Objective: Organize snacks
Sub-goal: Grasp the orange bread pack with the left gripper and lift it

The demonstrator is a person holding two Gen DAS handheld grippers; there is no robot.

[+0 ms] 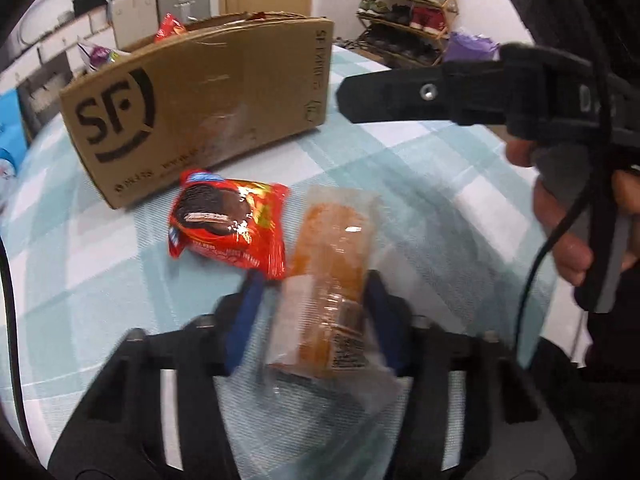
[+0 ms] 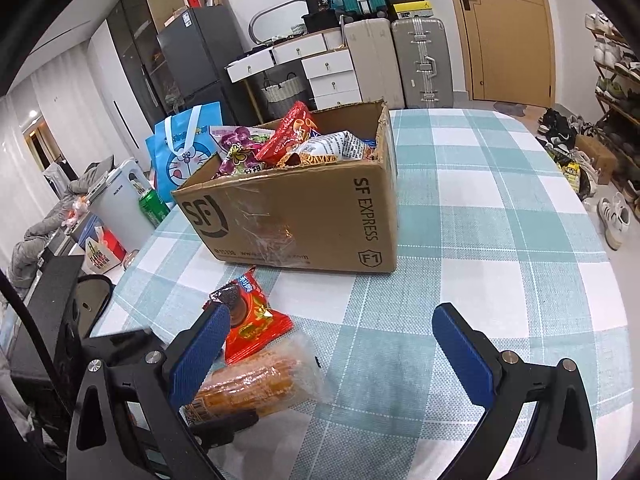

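Observation:
A long orange snack in a clear wrapper (image 1: 332, 240) (image 2: 256, 380) lies on the checked tablecloth. My left gripper (image 1: 312, 296) has its blue pads (image 1: 246, 304) against both sides of the wrapper's near end and is shut on it. Just left of it lies a red chocolate-cookie pack (image 1: 232, 224) (image 2: 252, 320). Behind both stands an open cardboard box (image 1: 208, 92) (image 2: 300, 208) filled with several snack bags. My right gripper (image 2: 332, 344) hovers open over the table beside the orange snack, holding nothing. In the left wrist view the right gripper's black finger (image 1: 400, 92) shows at the right, held by a hand.
The table (image 2: 500, 220) wears a teal-and-white checked cloth, bare to the right of the box. A blue cartoon bag (image 2: 184, 152) and a green can (image 2: 154, 206) sit past the table's left edge. Suitcases (image 2: 420, 60) and a shoe rack (image 1: 404, 12) stand behind.

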